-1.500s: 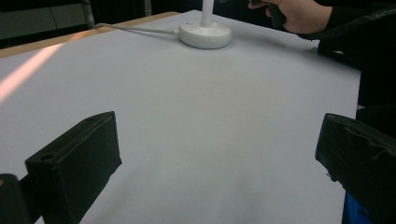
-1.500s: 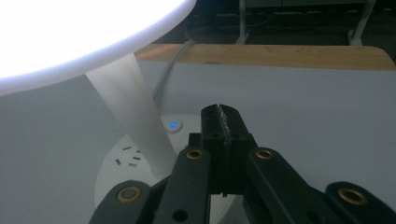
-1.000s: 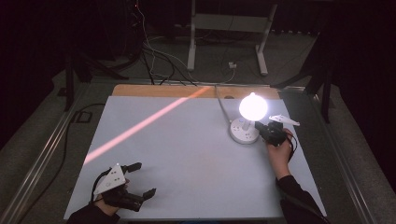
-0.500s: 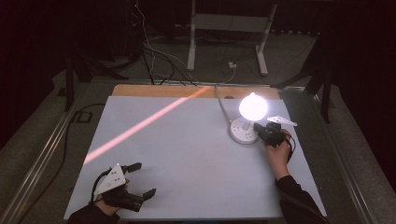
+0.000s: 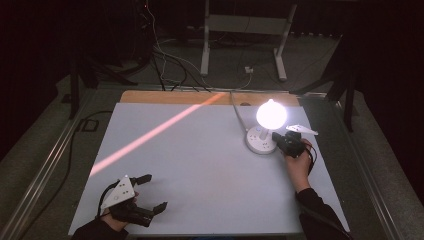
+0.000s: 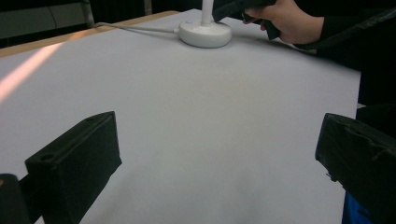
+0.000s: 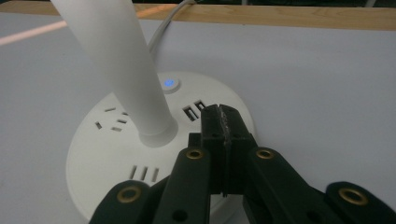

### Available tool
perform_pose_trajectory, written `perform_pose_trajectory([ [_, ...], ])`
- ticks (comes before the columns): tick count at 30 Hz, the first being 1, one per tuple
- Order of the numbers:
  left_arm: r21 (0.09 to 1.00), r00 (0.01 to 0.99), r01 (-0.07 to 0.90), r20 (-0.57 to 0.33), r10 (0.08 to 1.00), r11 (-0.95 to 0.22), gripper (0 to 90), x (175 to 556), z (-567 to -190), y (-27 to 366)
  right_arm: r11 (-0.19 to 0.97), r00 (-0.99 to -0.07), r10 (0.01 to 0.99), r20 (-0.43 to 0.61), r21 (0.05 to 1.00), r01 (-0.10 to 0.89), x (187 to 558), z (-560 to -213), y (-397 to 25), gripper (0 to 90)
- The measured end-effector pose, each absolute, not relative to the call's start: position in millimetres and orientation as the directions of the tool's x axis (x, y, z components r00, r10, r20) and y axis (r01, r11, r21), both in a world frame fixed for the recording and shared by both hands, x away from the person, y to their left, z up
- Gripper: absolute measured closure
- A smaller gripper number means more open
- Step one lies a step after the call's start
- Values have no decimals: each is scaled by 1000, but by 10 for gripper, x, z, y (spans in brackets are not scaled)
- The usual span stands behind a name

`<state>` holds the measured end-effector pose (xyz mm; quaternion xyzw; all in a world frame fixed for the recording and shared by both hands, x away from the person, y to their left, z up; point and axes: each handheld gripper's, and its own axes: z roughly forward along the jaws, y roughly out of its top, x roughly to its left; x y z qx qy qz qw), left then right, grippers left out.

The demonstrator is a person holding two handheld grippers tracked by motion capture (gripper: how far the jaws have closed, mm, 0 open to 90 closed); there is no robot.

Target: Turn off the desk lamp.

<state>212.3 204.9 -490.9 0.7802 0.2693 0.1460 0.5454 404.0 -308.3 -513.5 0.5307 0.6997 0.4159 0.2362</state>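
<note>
Lamp (image 5: 271, 115) glare hiding right gripper (image 5: 281, 142) tips

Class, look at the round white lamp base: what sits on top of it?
On the lamp base rise a white stem, a lit blue button and socket slots. The shut right gripper hangs over its near edge, covering that part.

The counter (image 5: 200, 165) has a pale grey-white matte top with a bare wooden strip along its far edge. Near the far right corner stands a round white plastic lamp base (image 5: 260, 143) with socket slots and a lit globe; its white cord (image 5: 236, 107) runs off over the far edge.
</note>
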Motion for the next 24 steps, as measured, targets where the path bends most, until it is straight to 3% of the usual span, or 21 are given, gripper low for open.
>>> perform_pose_trajectory([
  [17,930,813,259,-65,579,-259,6,2121,-4907,2052,95,-326,940,104,835,542,4038,-5109,-3052,891],
  [21,930,812,264,-72,579,-254,6,2133,-4912,2052,63,-315,941,121,853,518,4009,-5010,-3104,843],
  [24,930,813,261,-67,579,-259,6,2125,-4909,2049,56,-323,939,121,870,490,3985,-4954,-3132,740],
])
